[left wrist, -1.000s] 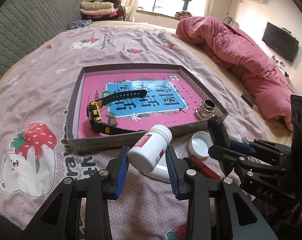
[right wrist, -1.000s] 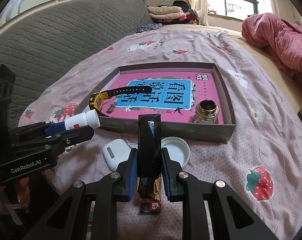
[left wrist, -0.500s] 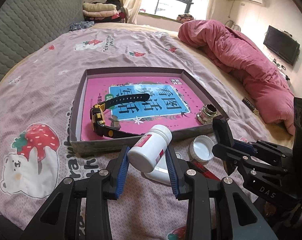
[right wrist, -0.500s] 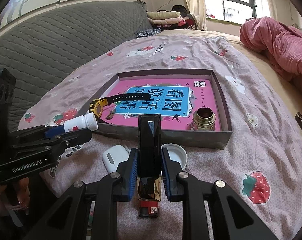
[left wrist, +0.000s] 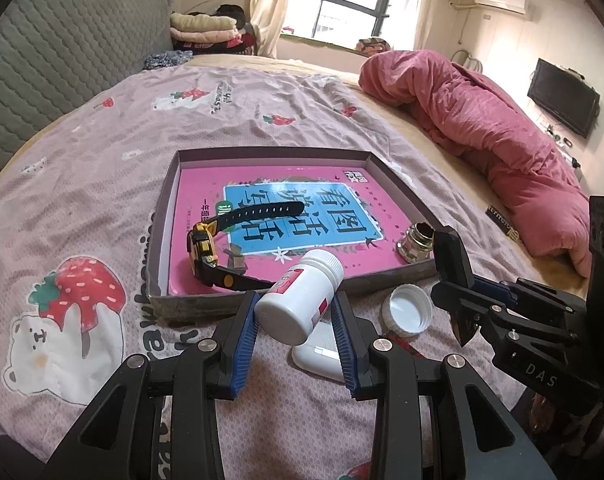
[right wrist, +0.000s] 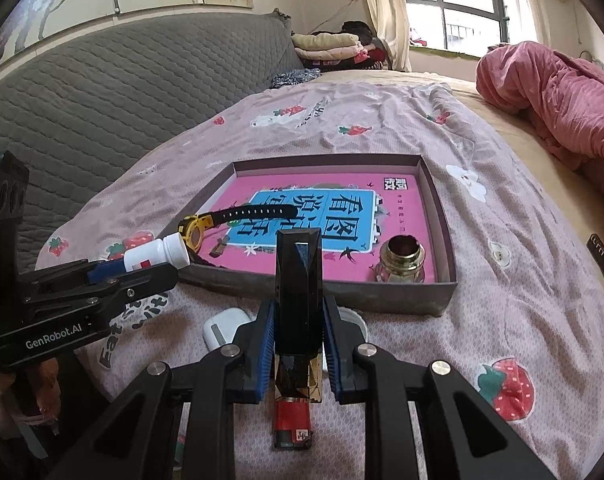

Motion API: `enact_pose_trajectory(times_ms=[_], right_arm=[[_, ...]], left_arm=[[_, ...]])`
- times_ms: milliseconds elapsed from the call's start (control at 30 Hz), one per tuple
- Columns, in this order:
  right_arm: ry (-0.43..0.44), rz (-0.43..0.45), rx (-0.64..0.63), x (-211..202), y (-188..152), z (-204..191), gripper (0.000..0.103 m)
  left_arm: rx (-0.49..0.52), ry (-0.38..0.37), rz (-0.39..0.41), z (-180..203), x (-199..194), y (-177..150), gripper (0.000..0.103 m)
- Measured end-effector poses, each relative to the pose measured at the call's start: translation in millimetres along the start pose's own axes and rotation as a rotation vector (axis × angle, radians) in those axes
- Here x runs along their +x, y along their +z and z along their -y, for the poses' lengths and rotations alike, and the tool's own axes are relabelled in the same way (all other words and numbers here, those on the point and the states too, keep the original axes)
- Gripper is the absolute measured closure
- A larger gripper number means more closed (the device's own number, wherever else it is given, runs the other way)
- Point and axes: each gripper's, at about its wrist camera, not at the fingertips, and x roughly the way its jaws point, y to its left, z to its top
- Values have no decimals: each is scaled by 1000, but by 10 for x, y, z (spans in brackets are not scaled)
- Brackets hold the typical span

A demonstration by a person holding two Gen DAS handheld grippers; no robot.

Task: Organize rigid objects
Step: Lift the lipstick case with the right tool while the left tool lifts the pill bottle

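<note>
My left gripper (left wrist: 296,304) is shut on a white pill bottle (left wrist: 302,292) with a pink label, held tilted just in front of the box's near wall. My right gripper (right wrist: 298,312) is shut on a tall black faceted case (right wrist: 298,276), upright before the same wall. Each gripper shows in the other's view: the right gripper (left wrist: 455,280) at the right, the left gripper (right wrist: 142,270) at the left. The shallow grey box (left wrist: 270,153) has a pink and blue printed floor and holds a yellow-and-black watch (left wrist: 206,248) and a small brass jar (left wrist: 417,242).
On the strawberry-print bedspread (left wrist: 102,200) in front of the box lie a white cap (left wrist: 407,310), a white earbud case (left wrist: 317,356) and a red-ended lighter (right wrist: 292,420). A pink duvet (left wrist: 501,132) is heaped at the right; a grey quilted headboard (right wrist: 122,80) stands at the left.
Both grips hold as before. The box and bed sit slightly lower in both views; nothing on the bed has moved.
</note>
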Motion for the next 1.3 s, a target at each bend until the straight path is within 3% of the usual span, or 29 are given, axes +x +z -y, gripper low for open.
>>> enact_pose_trajectory(times_ms=[1300], right_arm=[[12, 75, 18, 106, 285, 76, 80]], left_arm=[[-12, 22, 74, -120, 211, 252, 66]])
